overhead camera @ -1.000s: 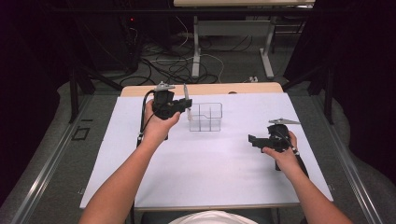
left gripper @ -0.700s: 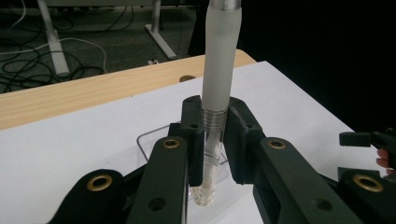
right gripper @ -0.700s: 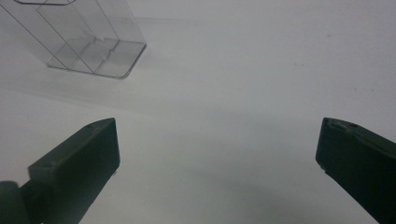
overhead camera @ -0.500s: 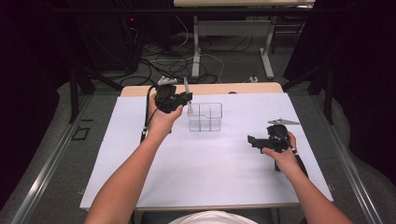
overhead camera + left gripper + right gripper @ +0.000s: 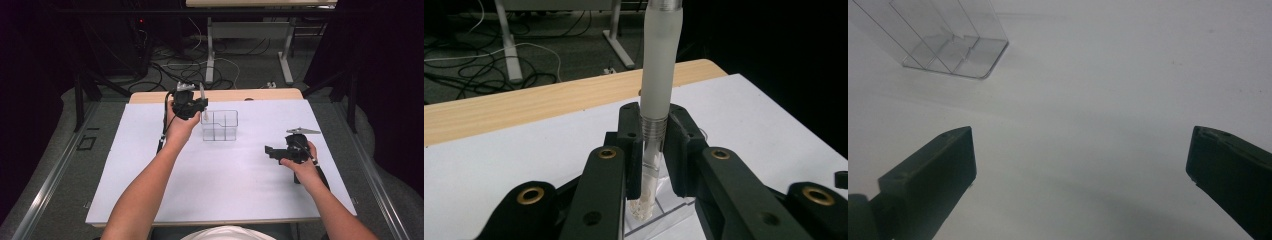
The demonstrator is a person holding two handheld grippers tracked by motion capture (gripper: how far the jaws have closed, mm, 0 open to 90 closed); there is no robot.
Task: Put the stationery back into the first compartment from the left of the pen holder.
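Note:
My left gripper is shut on a slim upright tube at the far side of the table. The left gripper view shows its pads clamping the tube just under a metal collar; frosted white above, clear below. The tube's lower end hangs at the left edge of a clear divided box, whose rim shows beneath the jaws; I cannot tell whether it is inside. My right gripper rests low at the right, open, jaws wide apart over bare white surface, with the clear box farther off.
A white sheet covers the table, with a strip of wooden top at the far edge. Beyond it lie floor cables and the legs of another table. The left gripper's cable trails down beside the forearm.
The left hand has carried the tube to the right and a little farther away, up to the clear box's left side. The right hand has stayed put.

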